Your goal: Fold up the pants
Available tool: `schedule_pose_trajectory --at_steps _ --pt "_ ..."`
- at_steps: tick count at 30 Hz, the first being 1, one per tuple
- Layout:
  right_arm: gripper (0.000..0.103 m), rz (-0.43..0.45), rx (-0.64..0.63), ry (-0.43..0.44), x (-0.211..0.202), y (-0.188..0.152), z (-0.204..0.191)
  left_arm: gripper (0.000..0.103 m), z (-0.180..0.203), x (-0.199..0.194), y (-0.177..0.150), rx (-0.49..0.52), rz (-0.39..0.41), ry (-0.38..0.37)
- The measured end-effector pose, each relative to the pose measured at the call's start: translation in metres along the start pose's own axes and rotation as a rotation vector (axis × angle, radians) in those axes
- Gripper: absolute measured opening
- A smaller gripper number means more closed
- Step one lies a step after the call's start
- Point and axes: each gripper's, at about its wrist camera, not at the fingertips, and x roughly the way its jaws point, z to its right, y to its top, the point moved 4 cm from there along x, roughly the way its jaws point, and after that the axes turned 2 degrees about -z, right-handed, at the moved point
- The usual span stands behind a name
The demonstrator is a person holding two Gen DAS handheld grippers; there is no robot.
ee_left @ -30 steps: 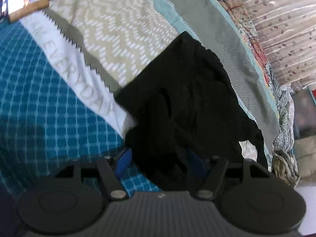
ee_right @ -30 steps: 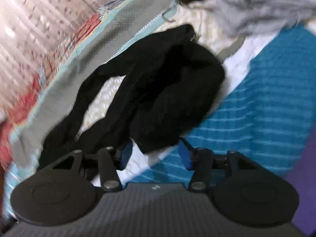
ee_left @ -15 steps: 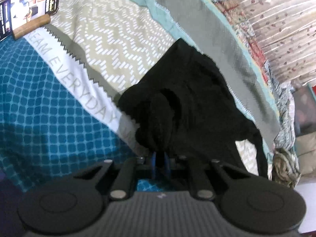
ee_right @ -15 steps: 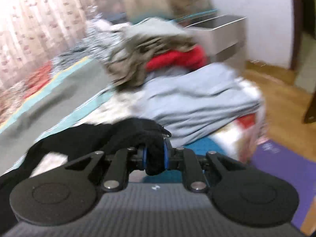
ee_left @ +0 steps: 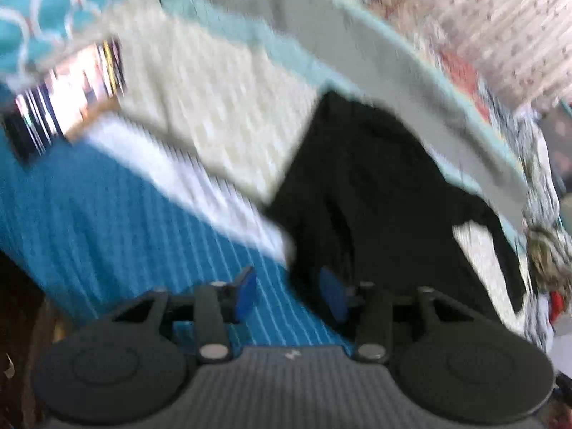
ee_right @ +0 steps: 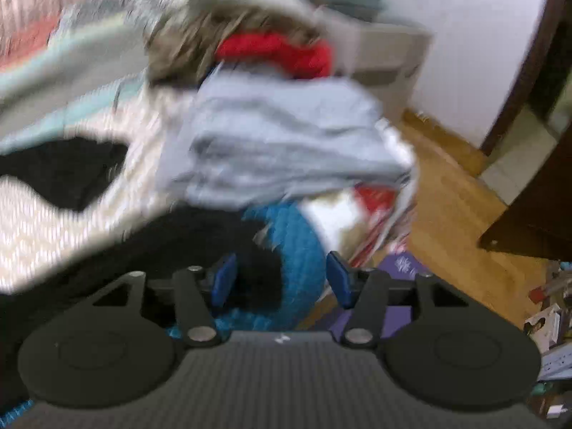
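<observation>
Your left gripper (ee_left: 289,291) stands released, its blue pads (ee_left: 245,291) parted; its jaws have just been opening, and nothing is pinched between them, though the near edge of the black pants (ee_left: 375,193) lies just at the right-hand pad. Below the gap between the pads you see the teal patterned bedspread (ee_left: 107,214) of the bed. Ahead and slightly right of this gripper the pants spread away across the cover, one leg trailing off to the far right. Farther ahead lie a white band, a cream zigzag panel (ee_left: 228,107) and a grey strip (ee_left: 386,68), and far to the left a dark printed package (ee_left: 68,107), blurred. Your right gripper (ee_right: 280,280) is likewise let go, its jaws having just been opening; the black cloth (ee_right: 171,246) lies under its left pad and to the left, not clamped. Just ahead is the bed's teal corner (ee_right: 300,243), beyond it a heap of grey garments (ee_right: 286,139), then a red one (ee_right: 279,52), and wooden floor (ee_right: 450,193) to the right.
</observation>
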Motion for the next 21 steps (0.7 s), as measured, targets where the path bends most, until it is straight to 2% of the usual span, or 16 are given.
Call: schedule_pose_trajectory --at_steps 3,4,6,8,10,12,14,17,18,19,20,21 --pt "0.058 0.093 0.120 0.156 -0.019 0.022 -0.002 0.059 0.008 0.009 0.051 0.020 0.087 0.062" --pt "0.058 0.087 0.149 0.231 -0.017 0.030 -0.012 0.063 0.018 0.021 0.071 0.052 0.115 0.052" --pt "0.058 0.043 0.179 0.359 -0.001 0.043 -0.042 0.083 0.035 0.051 0.108 0.085 0.153 0.033" --pt "0.058 -0.007 0.177 0.431 0.024 0.057 -0.081 0.084 0.052 0.091 0.144 0.094 0.155 0.014" --pt "0.058 -0.025 0.152 0.437 0.054 0.071 -0.117 0.084 0.073 0.134 0.173 0.121 0.137 0.019" --pt "0.058 -0.056 0.179 0.422 0.087 0.087 -0.135 0.087 0.091 0.172 0.190 0.152 0.125 0.065" --pt "0.059 -0.088 0.204 0.387 0.120 0.100 -0.148 0.091 0.106 0.210 0.199 0.166 0.106 0.101" --pt "0.066 -0.159 0.164 0.339 0.155 0.107 -0.161 0.096 0.112 0.255 0.203 0.154 0.058 0.128" --pt "0.065 -0.205 0.164 0.351 0.166 0.106 -0.164 0.094 0.113 0.265 0.203 0.144 0.041 0.131" --pt "0.055 -0.252 0.163 0.380 0.170 0.099 -0.170 0.093 0.116 0.276 0.201 0.135 0.027 0.136" --pt "0.029 -0.265 0.124 0.387 0.169 0.096 -0.177 0.085 0.121 0.282 0.197 0.156 0.038 0.159" --pt "0.029 -0.248 0.042 0.368 0.164 0.095 -0.186 0.061 0.127 0.284 0.194 0.207 0.062 0.188"
